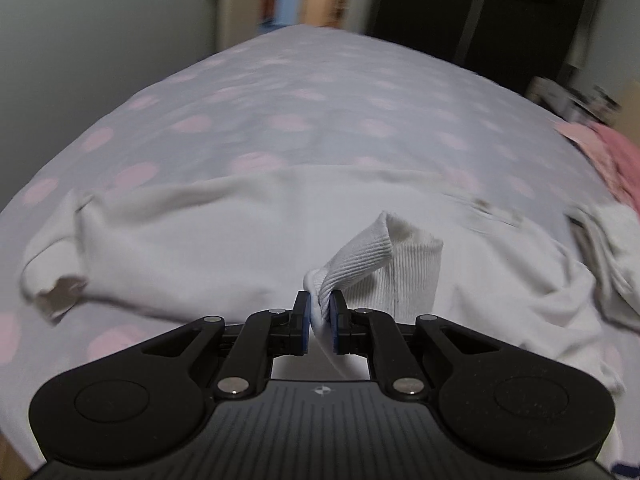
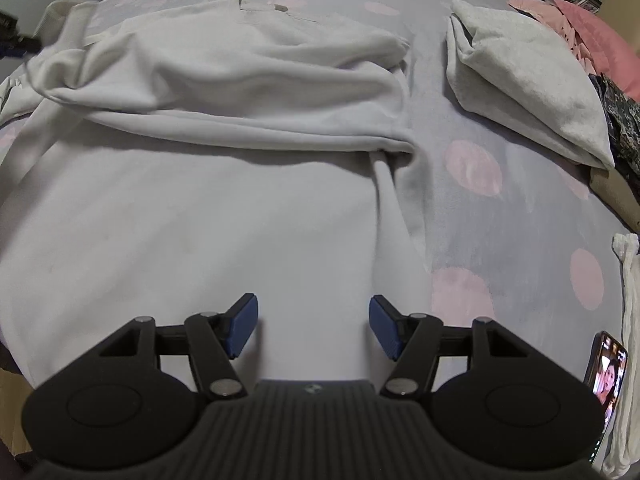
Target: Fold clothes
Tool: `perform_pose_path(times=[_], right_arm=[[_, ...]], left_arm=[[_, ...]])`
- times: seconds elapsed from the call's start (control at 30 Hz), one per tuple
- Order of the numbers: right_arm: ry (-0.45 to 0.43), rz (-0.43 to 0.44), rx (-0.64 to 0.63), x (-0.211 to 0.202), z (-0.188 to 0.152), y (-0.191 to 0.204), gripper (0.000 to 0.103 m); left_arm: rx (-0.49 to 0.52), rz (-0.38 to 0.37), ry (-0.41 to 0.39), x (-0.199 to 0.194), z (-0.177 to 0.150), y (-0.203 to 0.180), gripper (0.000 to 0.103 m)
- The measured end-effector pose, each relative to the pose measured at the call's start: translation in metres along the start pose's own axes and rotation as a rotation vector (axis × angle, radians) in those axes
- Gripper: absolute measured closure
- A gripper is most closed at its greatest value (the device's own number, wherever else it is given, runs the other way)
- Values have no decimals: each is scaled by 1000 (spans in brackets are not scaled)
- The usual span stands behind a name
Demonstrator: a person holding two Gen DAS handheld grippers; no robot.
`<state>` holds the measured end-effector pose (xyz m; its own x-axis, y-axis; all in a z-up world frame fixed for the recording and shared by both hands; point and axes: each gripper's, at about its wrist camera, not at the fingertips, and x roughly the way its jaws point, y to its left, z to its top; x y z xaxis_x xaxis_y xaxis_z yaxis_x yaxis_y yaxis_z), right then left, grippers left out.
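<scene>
Sweatshirt [image 2: 224, 128] cuff [image 1: 360, 256] pinched by left gripper [image 1: 320, 320]; right gripper [image 2: 313, 326] spread, folded garment [image 2: 528, 80] beyond.

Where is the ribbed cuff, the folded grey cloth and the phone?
ribbed cuff [image 1: 372, 256], left wrist view, on its ribbed band above the pads.
folded grey cloth [image 2: 524, 76], right wrist view, on its top face.
phone [image 2: 608, 376], right wrist view, on its lit screen.

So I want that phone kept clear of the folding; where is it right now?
In the right wrist view the phone lies at the lower right edge on the dotted bedsheet, screen lit, right of the open right hand-held gripper.
</scene>
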<state>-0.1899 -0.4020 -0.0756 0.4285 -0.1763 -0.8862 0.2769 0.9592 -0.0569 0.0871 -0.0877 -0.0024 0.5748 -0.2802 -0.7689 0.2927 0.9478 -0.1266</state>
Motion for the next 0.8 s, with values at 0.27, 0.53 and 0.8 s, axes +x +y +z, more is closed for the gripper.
perform_pose_path(times=[0.27, 0.53, 0.8], right_arm=[[-28, 12, 94, -13, 10, -30, 38], [-13, -17, 68, -16, 42, -62, 38], [-110, 16, -164, -14, 63, -61, 39]], left_arm=[[12, 190, 26, 0, 2, 13, 93], [187, -33, 33, -7, 26, -51, 87], [486, -354, 104, 10, 46, -182, 76]])
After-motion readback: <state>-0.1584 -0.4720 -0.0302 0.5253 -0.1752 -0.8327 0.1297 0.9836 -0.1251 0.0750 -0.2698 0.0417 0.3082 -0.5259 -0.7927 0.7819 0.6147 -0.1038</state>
